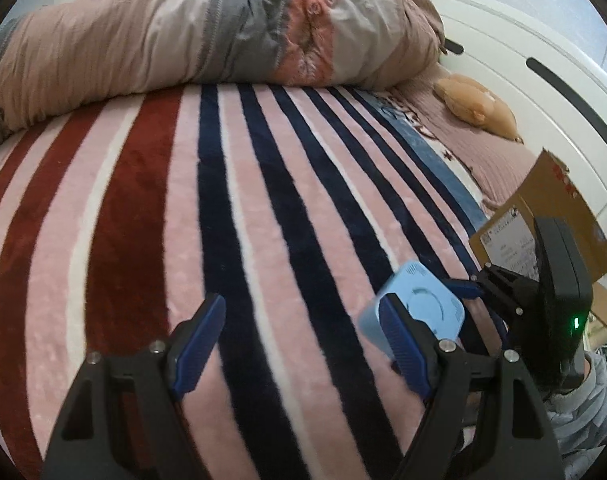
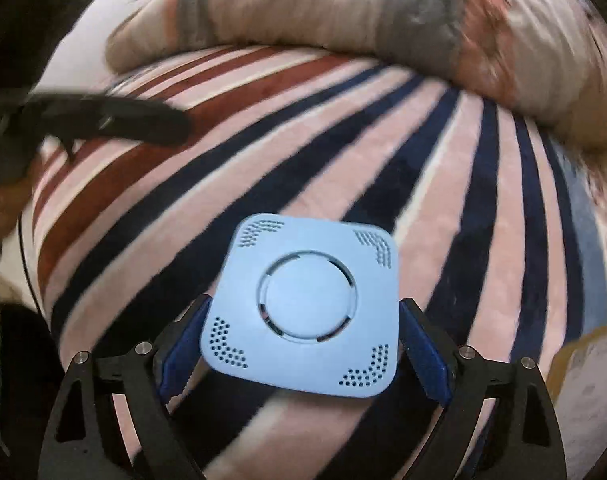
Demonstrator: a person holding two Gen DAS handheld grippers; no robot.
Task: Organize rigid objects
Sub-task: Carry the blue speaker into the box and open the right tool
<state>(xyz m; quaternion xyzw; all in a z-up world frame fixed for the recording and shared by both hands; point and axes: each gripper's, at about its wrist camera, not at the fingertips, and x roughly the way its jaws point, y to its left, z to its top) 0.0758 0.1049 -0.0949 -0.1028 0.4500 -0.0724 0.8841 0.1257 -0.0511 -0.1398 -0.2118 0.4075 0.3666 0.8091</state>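
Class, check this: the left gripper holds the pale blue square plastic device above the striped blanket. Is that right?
Not quite: the right gripper holds the pale blue square plastic device, as the right wrist view shows. The left gripper is open and empty. The striped blanket is correct.

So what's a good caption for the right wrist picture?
Right gripper clamps a pale blue square box above the striped blanket.

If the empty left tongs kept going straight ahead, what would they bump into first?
Probably the striped blanket, since the open left tongs point low across it. Farther on lies the rolled quilt, though depth is hard to judge.
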